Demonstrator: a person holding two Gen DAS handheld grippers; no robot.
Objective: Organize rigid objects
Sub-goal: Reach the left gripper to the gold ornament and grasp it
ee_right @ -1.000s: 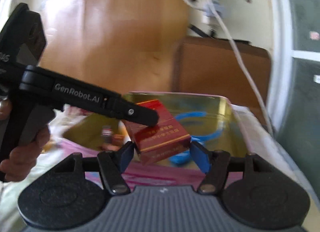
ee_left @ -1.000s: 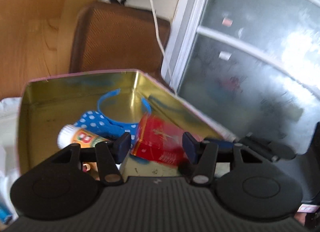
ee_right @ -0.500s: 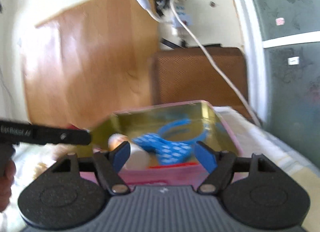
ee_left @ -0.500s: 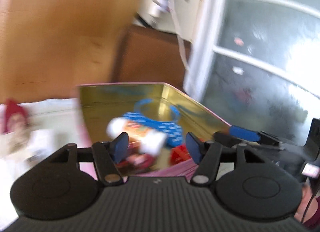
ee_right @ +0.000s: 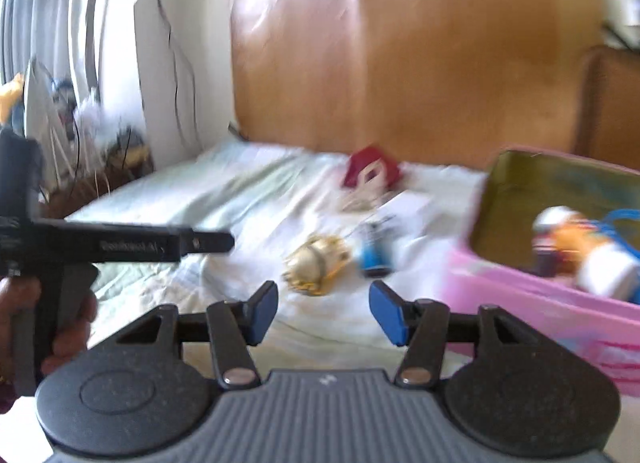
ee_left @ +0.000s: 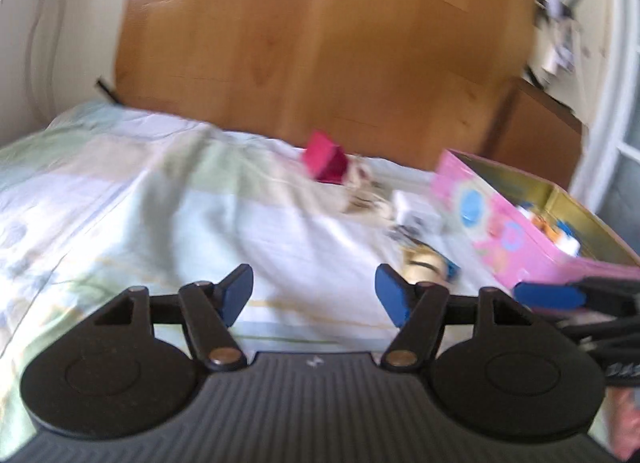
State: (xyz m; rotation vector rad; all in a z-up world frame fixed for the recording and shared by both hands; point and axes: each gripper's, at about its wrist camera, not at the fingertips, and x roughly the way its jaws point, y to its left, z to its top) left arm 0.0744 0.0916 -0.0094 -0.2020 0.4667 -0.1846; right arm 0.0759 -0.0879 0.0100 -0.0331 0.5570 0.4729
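A pink tin (ee_left: 516,231) with a gold inside stands on the bed at the right; it also shows in the right wrist view (ee_right: 560,295), holding a white and orange tube (ee_right: 588,251) and a blue hairband (ee_right: 620,219). A gold object (ee_right: 316,263), a small blue object (ee_right: 374,255), a white box (ee_right: 404,207) and a red box (ee_right: 370,167) lie loose on the sheet. My left gripper (ee_left: 314,295) is open and empty over the sheet. My right gripper (ee_right: 322,309) is open and empty, just short of the gold object.
A wooden headboard (ee_left: 320,43) stands behind the bed. A pale patterned sheet (ee_left: 120,203) covers the bed. A brown chair back (ee_right: 612,103) is at the far right. The left gripper's body (ee_right: 120,247) reaches in from the left of the right wrist view.
The red box has gone from between my left fingers and lies in the tin. Both grippers have swung left, away from the tin, toward the loose objects on the sheet.
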